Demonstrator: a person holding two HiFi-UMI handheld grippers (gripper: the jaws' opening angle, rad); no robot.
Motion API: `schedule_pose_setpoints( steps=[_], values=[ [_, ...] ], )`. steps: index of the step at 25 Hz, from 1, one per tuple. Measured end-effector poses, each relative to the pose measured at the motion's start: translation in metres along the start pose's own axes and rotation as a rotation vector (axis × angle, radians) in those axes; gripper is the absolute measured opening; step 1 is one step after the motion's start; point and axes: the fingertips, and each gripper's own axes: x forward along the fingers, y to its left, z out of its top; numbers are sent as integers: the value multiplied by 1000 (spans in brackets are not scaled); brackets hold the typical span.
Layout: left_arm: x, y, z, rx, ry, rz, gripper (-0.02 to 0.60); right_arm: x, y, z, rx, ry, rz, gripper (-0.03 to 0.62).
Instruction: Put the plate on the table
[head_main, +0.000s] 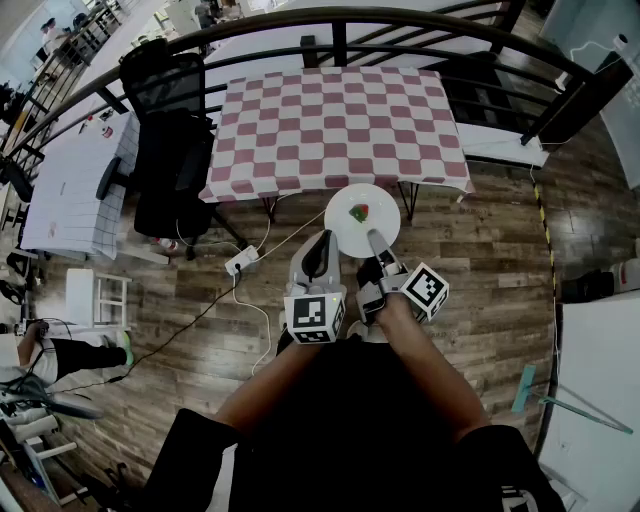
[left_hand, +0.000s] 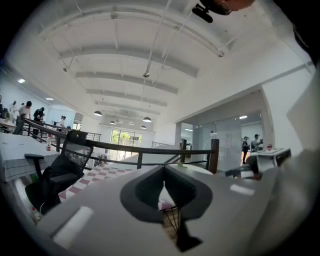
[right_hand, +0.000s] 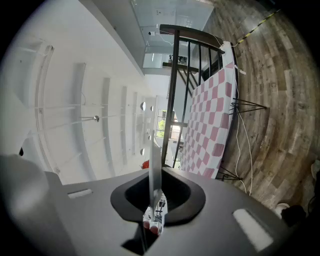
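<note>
Right hand-held gripper (head_main: 376, 240) clamped on the near rim of the round white plate (head_main: 342, 228); the right gripper view shows the plate edge-on between its jaws. I see the plate in the air over the wooden plank floor (head_main: 480, 260), just short of the red-and-white checked surface (head_main: 335, 125), with a small red-green item (head_main: 358, 212) on top. Left hand-held gripper (head_main: 321, 248) just beside the plate, jaws together, empty.

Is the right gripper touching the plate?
Touching. The right gripper view shows the right gripper with its jaws closed on the plate, whose rim is seen edge-on.

Tiny red-green item (head_main: 358, 212) on plate (head_main: 343, 226), too small to identify
</note>
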Motion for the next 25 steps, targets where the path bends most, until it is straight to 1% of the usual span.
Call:
schedule_pose_setpoints(
  steps=[6, 9, 11, 14, 15, 20, 25],
  values=[
    [3, -4, -2, -6, -5, -2, 8, 0, -5, 6, 3, 6, 5, 20],
    [4, -6, -2, -15, -6, -4, 8, 0, -2, 7, 22, 18, 36, 21],
    [2, -7, 0, -9, -11, 6, 8, -5, -1, 8, 11, 23, 25, 21],
    [3, -8, 4, 4, -25, 22, 8, -5, 8, 12, 4, 22, 73, 21],
    [1, -7, 6, 7, -27, 27, 8, -6, 8, 11, 3, 23, 74, 21],
    [-2, 6, 7, 15, -38, 58, 8, -7, 1, 9, -13, 31, 39, 21],
    [5, 25, -8, 12, -10, 82, 8, 0, -9, 9, -29, 38, 5, 21]
  ],
)
